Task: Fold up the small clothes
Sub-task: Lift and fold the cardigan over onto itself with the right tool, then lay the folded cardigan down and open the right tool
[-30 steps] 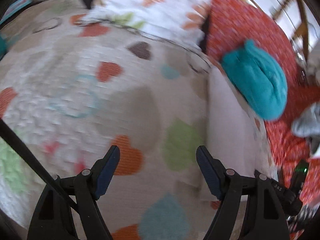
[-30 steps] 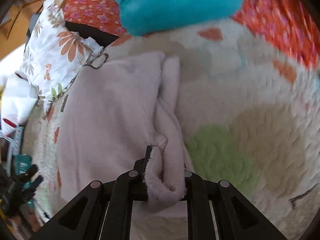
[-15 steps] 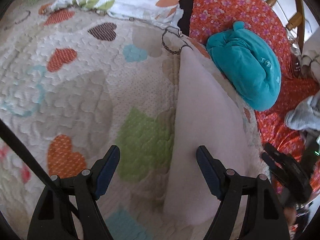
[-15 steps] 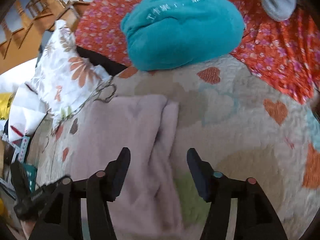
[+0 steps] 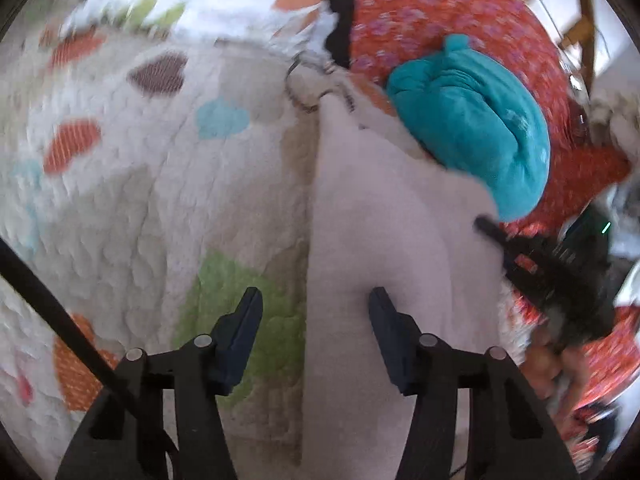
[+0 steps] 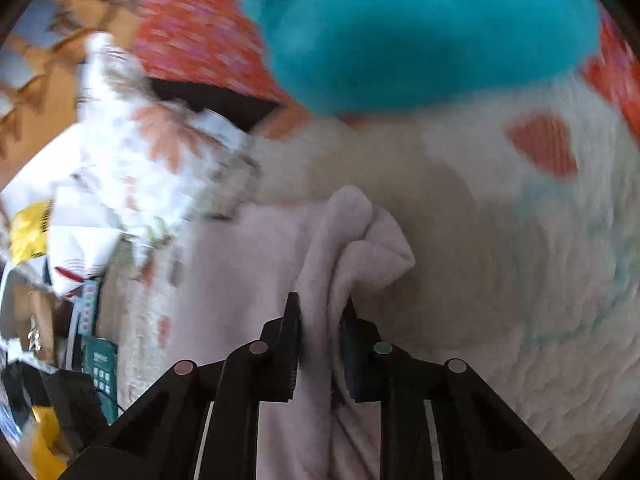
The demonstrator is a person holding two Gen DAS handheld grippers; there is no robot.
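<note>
left wrist view: cream quilted bedspread with coloured hearts [image 5: 120, 200] at left; left gripper [image 5: 316, 300] over left edge of pale pink fleece garment [image 5: 372, 232], jaws closing, garment edge between them, pads not yet pressing; teal plush bundle [image 5: 480, 128] on red floral cover [image 5: 440, 8] beyond; right gripper [image 5: 492, 230] dark and blurred at garment's right side.
right wrist view: white floral pillow [image 6: 152, 152] at left; right gripper jaws closing — pinching raised fold of pink garment; teal bundle above.
</note>
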